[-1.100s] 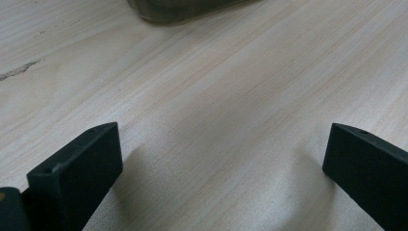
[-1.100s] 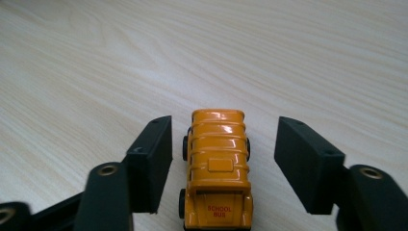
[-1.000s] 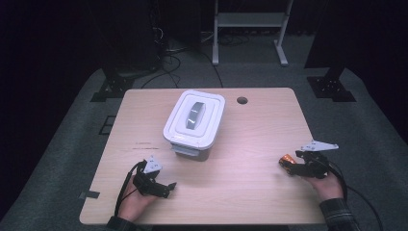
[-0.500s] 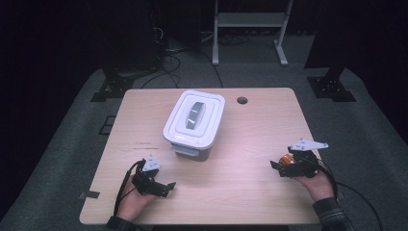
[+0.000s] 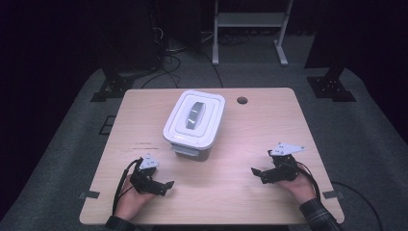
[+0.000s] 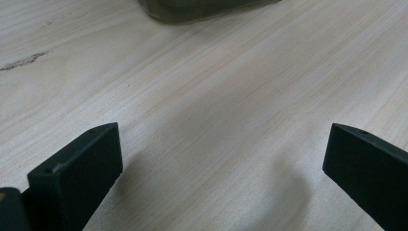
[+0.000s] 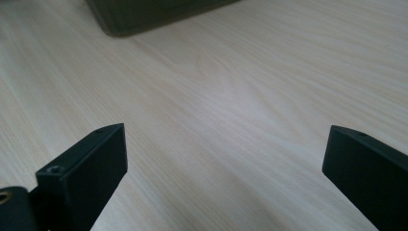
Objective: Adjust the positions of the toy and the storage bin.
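A pale wooden table (image 5: 144,125) is seen whole from the high view, with its rounded corners and a cable hole (image 5: 242,100) near the far edge. A white lidded container (image 5: 194,122) is set slightly left of centre, well apart from both grippers. Bare wood is left on every side of it. The left gripper (image 5: 164,186) is held at the near left, the right gripper (image 5: 256,173) at the near right. In the gripper views only the container's dark lower wall (image 6: 202,9) is caught beyond the wood grain. Both pairs of jaws are spread wide with nothing between them; the right pair has just been opening.
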A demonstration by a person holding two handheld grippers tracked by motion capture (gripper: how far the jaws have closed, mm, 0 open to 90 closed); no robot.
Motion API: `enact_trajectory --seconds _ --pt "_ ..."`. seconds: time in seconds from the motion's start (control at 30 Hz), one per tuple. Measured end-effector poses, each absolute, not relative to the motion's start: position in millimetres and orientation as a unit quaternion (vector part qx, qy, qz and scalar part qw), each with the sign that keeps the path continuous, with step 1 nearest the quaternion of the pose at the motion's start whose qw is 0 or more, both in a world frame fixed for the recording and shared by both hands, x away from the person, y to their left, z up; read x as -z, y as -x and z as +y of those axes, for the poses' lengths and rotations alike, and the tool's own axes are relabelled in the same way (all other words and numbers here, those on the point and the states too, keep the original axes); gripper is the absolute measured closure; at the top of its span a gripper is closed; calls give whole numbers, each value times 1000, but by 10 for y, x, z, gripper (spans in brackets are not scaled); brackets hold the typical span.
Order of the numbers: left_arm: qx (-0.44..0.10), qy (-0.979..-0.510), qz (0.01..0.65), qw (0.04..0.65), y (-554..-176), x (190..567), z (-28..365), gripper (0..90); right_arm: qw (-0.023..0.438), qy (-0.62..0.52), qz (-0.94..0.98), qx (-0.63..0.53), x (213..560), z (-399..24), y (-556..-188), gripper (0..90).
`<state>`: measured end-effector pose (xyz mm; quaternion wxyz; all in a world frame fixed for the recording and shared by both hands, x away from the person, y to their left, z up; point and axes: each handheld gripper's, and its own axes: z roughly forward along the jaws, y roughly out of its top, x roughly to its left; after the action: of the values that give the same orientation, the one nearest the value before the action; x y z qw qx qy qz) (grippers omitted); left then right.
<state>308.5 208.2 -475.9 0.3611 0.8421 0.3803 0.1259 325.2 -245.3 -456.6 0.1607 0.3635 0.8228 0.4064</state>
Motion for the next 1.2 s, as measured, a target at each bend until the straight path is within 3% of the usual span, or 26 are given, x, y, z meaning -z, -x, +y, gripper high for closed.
enact_trajectory --seconds 0.47,1.2 --pt "-120 -840 375 374 -3127 4569 2112 0 146 -360 841 -377 4864 -2286 -3295 0" --pt "-109 -825 380 405 -3318 4010 2165 0 148 -366 848 -354 4879 -2256 -3309 0"
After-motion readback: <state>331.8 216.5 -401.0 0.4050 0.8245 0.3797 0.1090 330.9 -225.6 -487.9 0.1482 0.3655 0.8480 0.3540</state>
